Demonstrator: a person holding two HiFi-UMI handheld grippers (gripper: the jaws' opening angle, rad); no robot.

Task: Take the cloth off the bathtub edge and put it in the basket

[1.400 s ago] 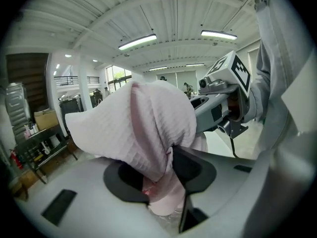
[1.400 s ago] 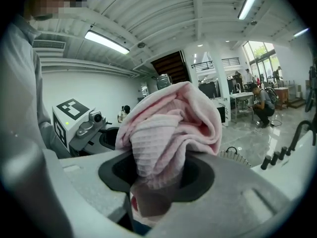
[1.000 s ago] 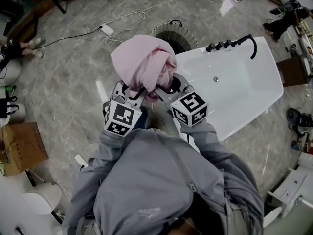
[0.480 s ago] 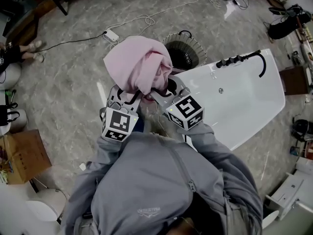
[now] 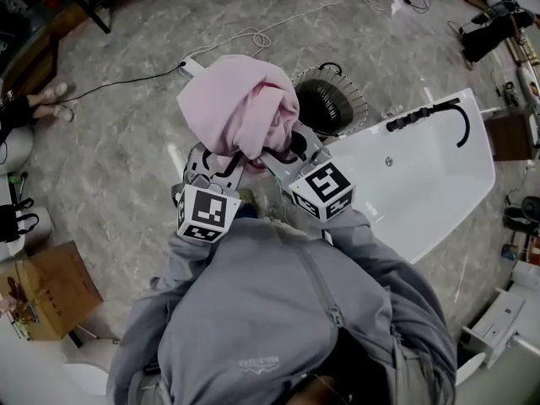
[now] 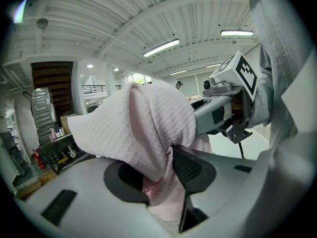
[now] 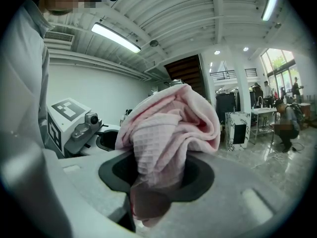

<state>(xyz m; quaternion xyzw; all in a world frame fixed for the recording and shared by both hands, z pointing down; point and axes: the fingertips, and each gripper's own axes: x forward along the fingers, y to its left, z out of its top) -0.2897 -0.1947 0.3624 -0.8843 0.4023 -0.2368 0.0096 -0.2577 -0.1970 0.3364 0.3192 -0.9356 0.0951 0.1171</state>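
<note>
We hold the pink cloth (image 5: 240, 108) in both grippers at once. The left gripper (image 5: 221, 164) has its jaws clenched on a bunched fold of the waffle-weave fabric; in the left gripper view the cloth fills the gap between the dark pads and spills up and over them. The right gripper (image 5: 275, 153) is likewise clamped on the cloth, and in the right gripper view a thick wad of it sits pinched between the jaws and rolls upward in a rounded heap. The two sets of jaws stand close side by side, and the cloth rises as one mound above and ahead of both, clear of the floor (image 5: 118, 142) and of the tub.

The round wire basket (image 5: 353, 101) stands on the floor just ahead of the right jaws and a little to their right; the cloth's right edge overlaps its near rim in the head view, so we cannot tell whether any fabric hangs over the opening. The white bathtub (image 5: 422, 184) lies to the right of the right jaws, beside the basket, with its black faucet (image 5: 432, 115) on the far rim. A cardboard box (image 5: 46, 289) sits well to the left of the left jaws, behind them.
</note>
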